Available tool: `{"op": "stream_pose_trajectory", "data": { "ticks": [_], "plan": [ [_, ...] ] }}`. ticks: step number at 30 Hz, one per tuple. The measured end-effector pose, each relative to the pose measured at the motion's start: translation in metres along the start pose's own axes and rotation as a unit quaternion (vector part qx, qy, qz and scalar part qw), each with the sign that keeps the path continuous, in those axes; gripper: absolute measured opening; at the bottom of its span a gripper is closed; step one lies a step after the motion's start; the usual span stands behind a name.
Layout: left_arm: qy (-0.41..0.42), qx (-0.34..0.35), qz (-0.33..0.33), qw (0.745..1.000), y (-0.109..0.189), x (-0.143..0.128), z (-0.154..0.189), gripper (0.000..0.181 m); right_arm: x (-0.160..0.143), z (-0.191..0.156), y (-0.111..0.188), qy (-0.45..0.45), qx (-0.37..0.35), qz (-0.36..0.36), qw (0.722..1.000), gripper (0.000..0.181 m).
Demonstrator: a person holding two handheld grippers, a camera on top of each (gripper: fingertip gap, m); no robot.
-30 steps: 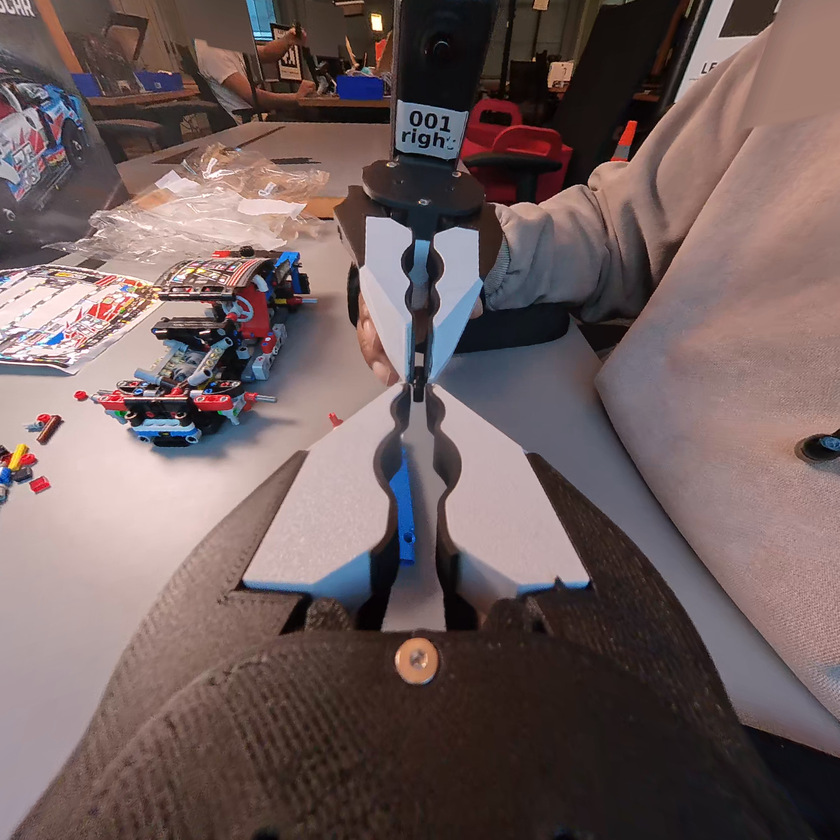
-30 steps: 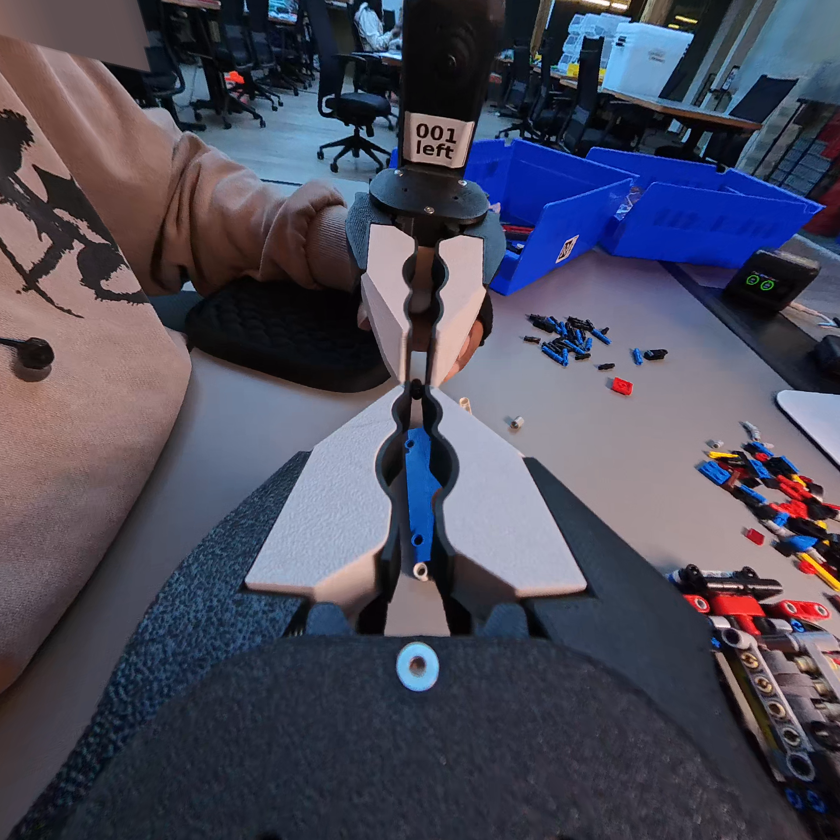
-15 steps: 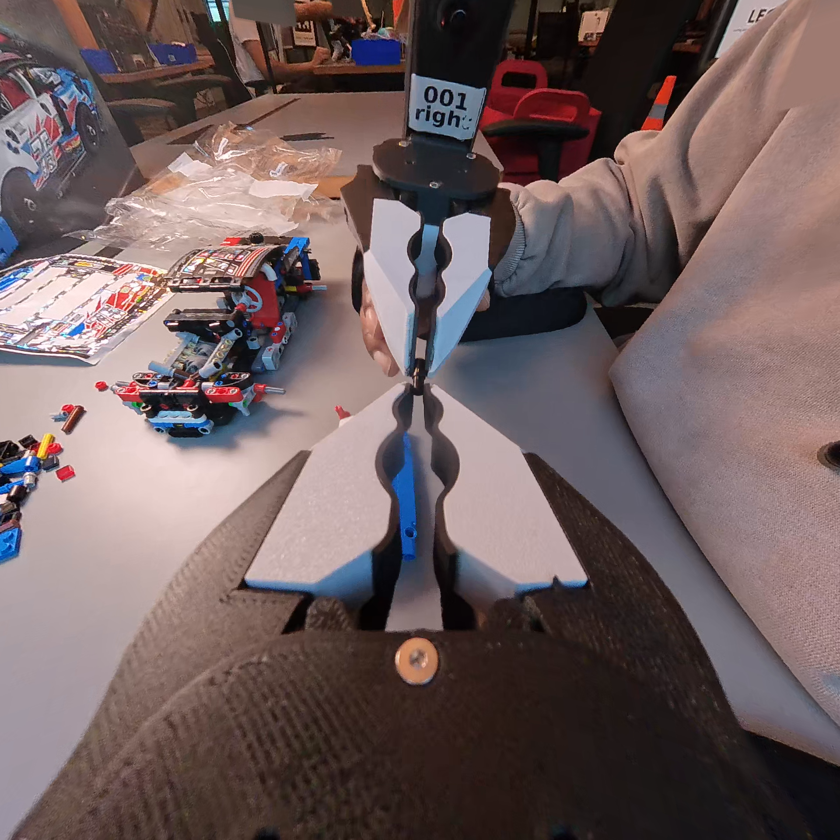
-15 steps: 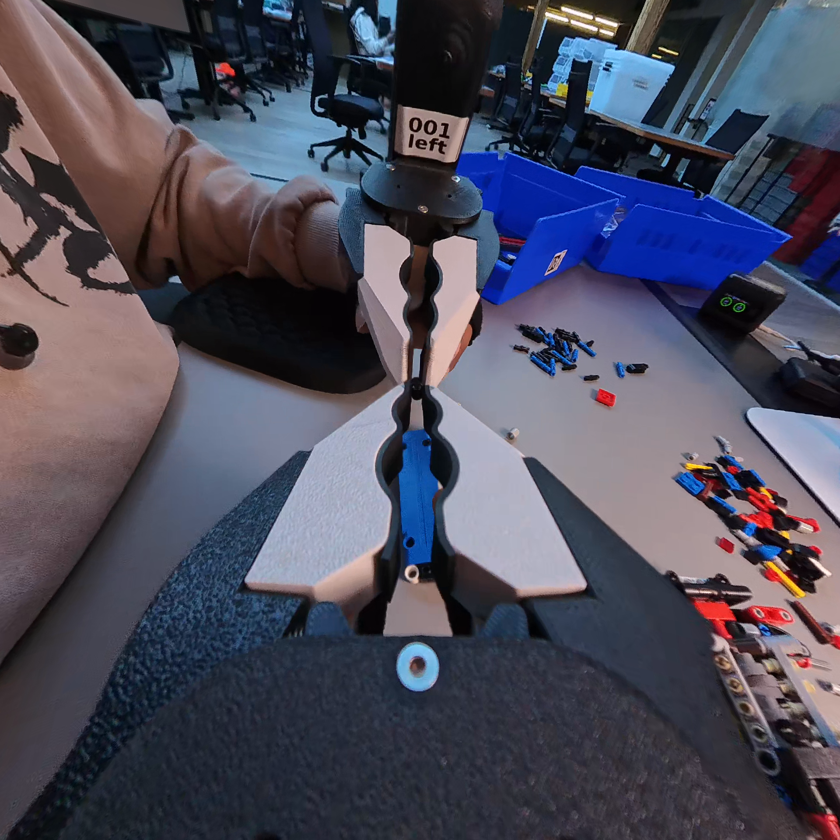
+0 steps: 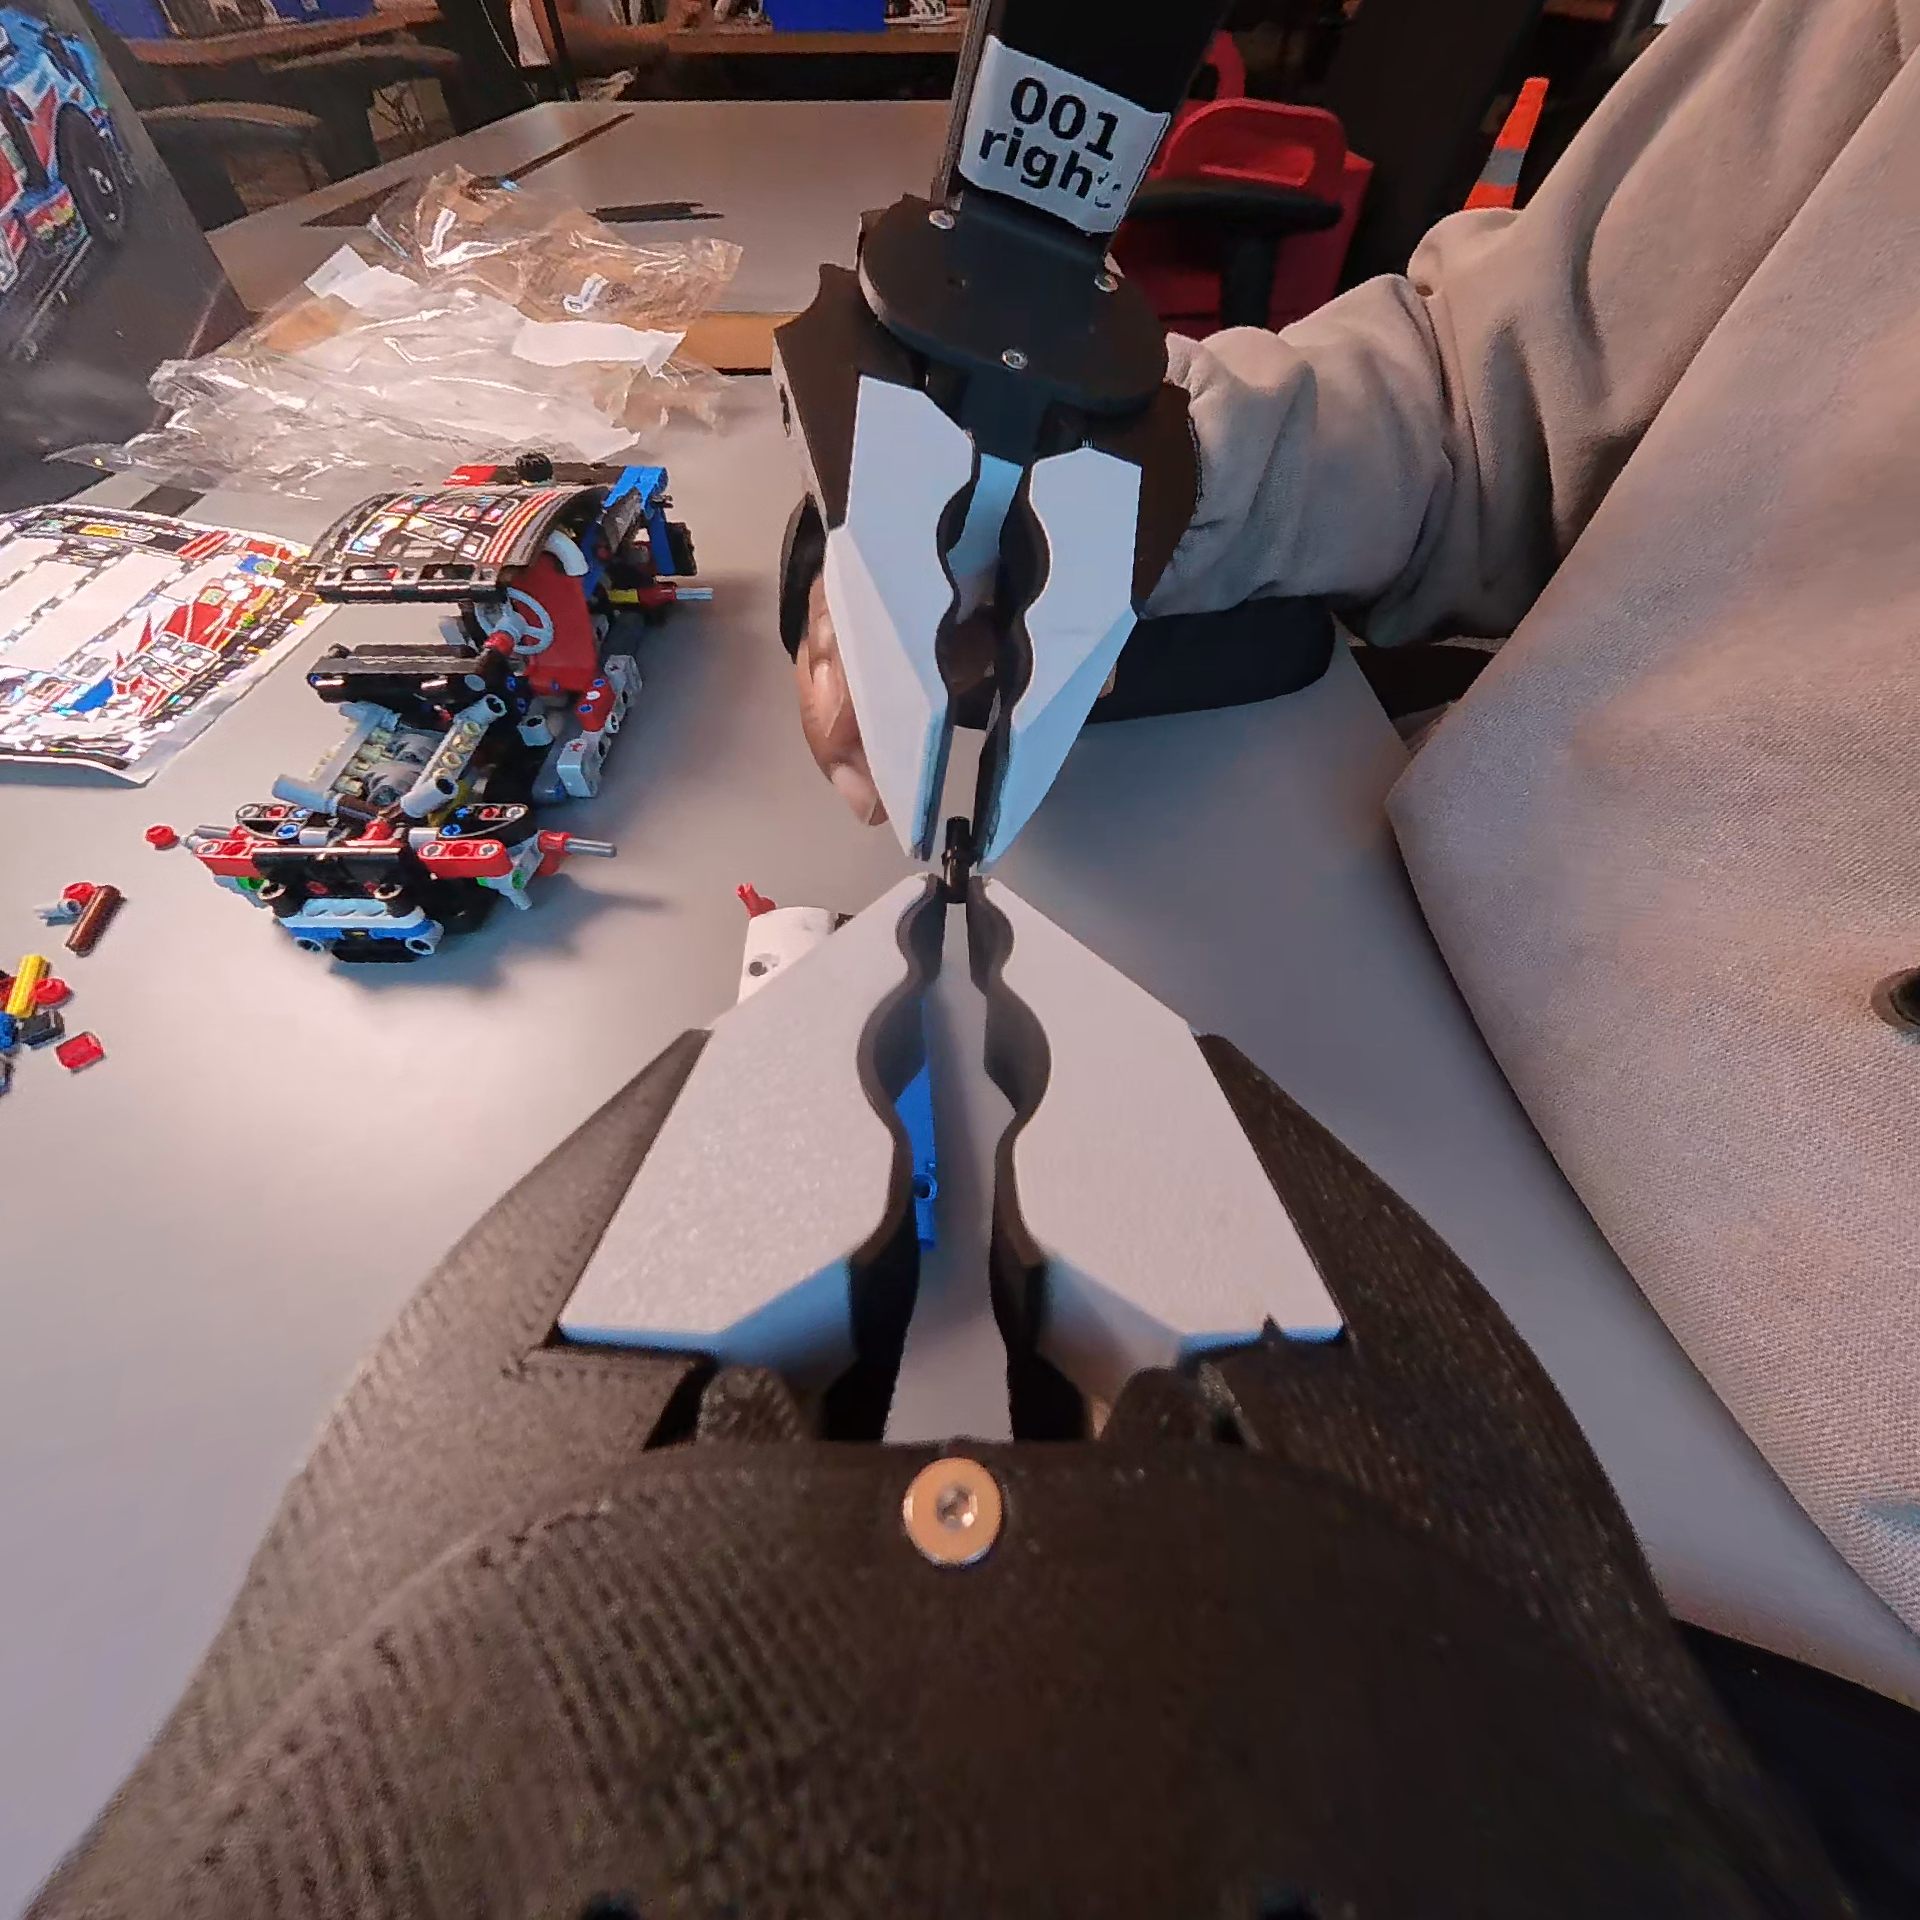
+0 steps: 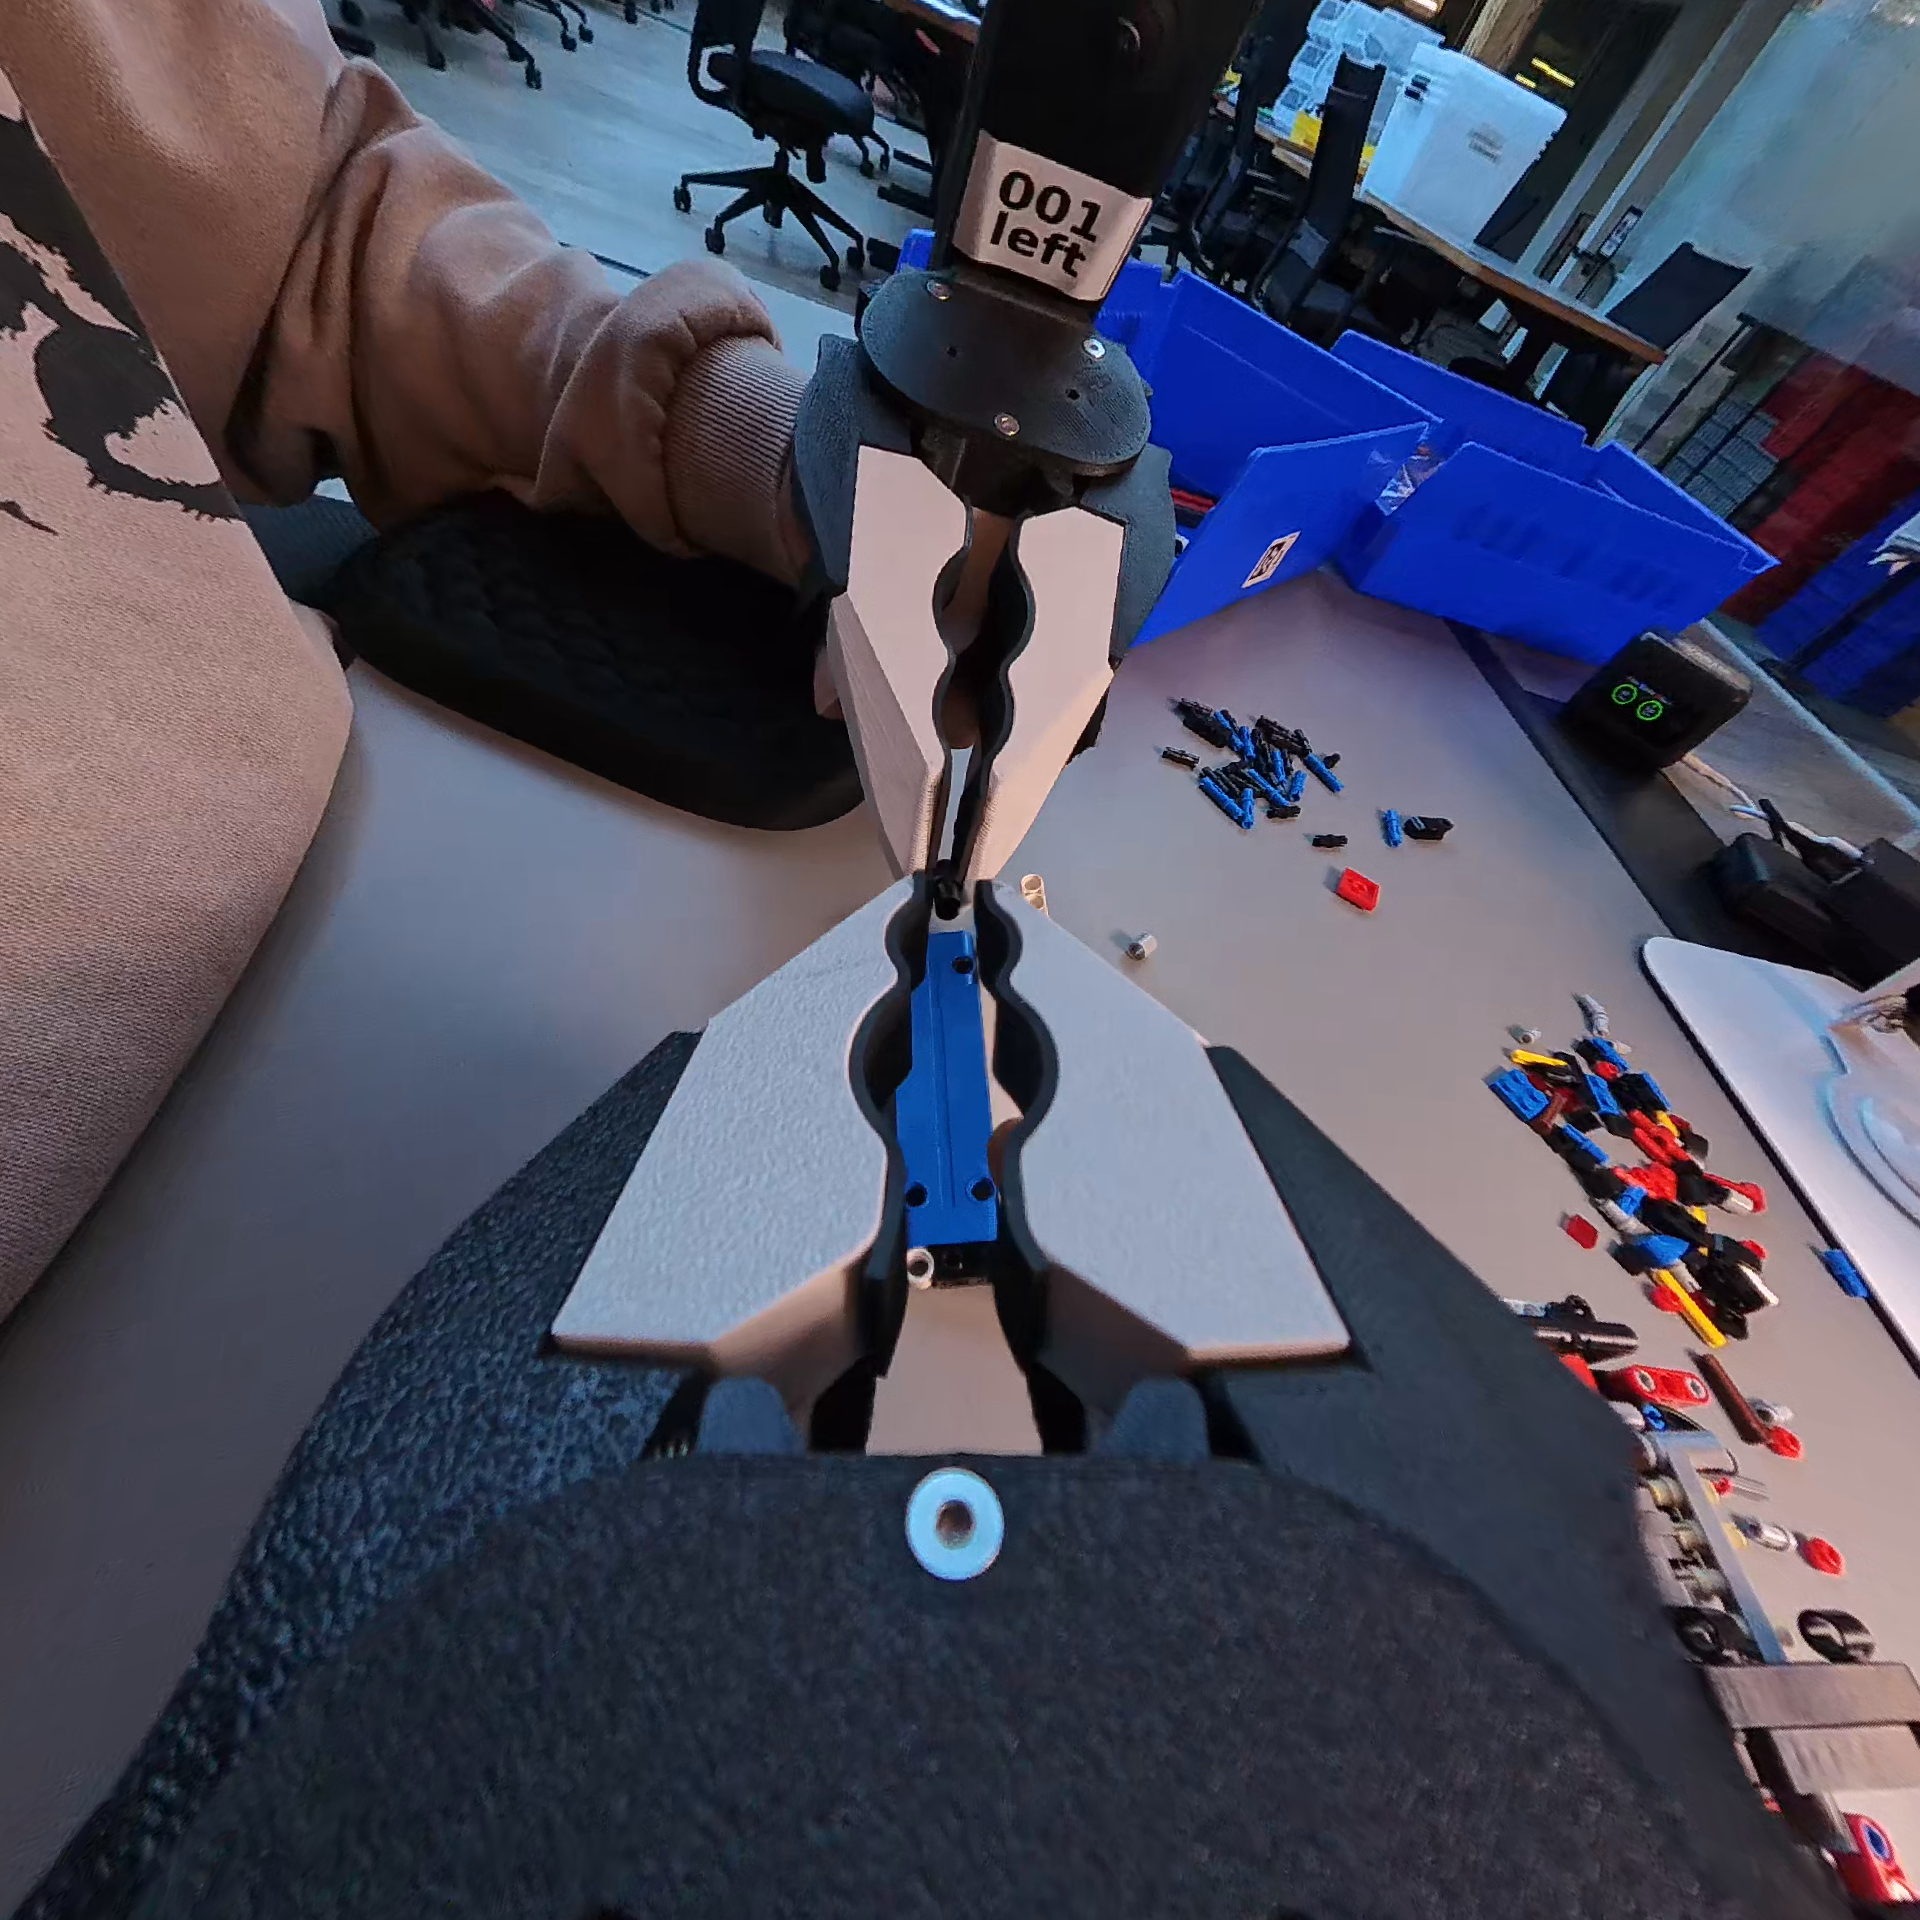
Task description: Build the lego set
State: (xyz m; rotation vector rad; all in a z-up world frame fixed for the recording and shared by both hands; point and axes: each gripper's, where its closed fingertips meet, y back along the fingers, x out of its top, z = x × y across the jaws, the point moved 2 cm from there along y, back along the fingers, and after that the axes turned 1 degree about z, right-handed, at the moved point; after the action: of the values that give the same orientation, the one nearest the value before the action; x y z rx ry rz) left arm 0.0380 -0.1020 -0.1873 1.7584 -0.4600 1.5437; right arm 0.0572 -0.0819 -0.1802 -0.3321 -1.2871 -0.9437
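My two grippers meet tip to tip above the grey table. My left gripper (image 5: 951, 899) is shut on a thin blue piece (image 5: 923, 1153) seen edge-on between its fingers. My right gripper (image 6: 945, 894) is shut on a long blue beam (image 6: 943, 1101) lying along its fingers. A small black pin (image 5: 956, 844) sits between the two sets of tips; I cannot tell which gripper holds it. The right gripper (image 5: 956, 826) faces me in the left wrist view, and the left gripper (image 6: 951, 857) faces me in the right wrist view. The part-built car model (image 5: 457, 707) stands to the left.
A sticker sheet (image 5: 114, 623) and empty plastic bags (image 5: 436, 312) lie beyond the car. Loose pieces lie in a pile (image 6: 1642, 1195), with a heap of blue and black pins (image 6: 1257, 769) farther off. Blue bins (image 6: 1507, 520) stand at the back. A white piece (image 5: 784, 935) lies by my left finger. Both grippers' tips are close together, under 4 cm apart. The part-built car model (image 5: 457, 707) is about equally far from each gripper, around 20 cm.
Both grippers stayed tip to tip and tilted slightly. The blue beam in the right gripper now shows its flat face, with its end closer to the tips.
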Motion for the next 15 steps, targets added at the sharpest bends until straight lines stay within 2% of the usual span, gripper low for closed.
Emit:
{"op": "stream_pose_trajectory", "data": {
  "ticks": [15],
  "plan": [
    [0.003,0.006,0.008,1.000,-0.0002,0.0022,-0.0005,0.001,0.0013,0.0007,0.0009,-0.011,0.007,-0.008,1.000,0.002]
  ]
}}
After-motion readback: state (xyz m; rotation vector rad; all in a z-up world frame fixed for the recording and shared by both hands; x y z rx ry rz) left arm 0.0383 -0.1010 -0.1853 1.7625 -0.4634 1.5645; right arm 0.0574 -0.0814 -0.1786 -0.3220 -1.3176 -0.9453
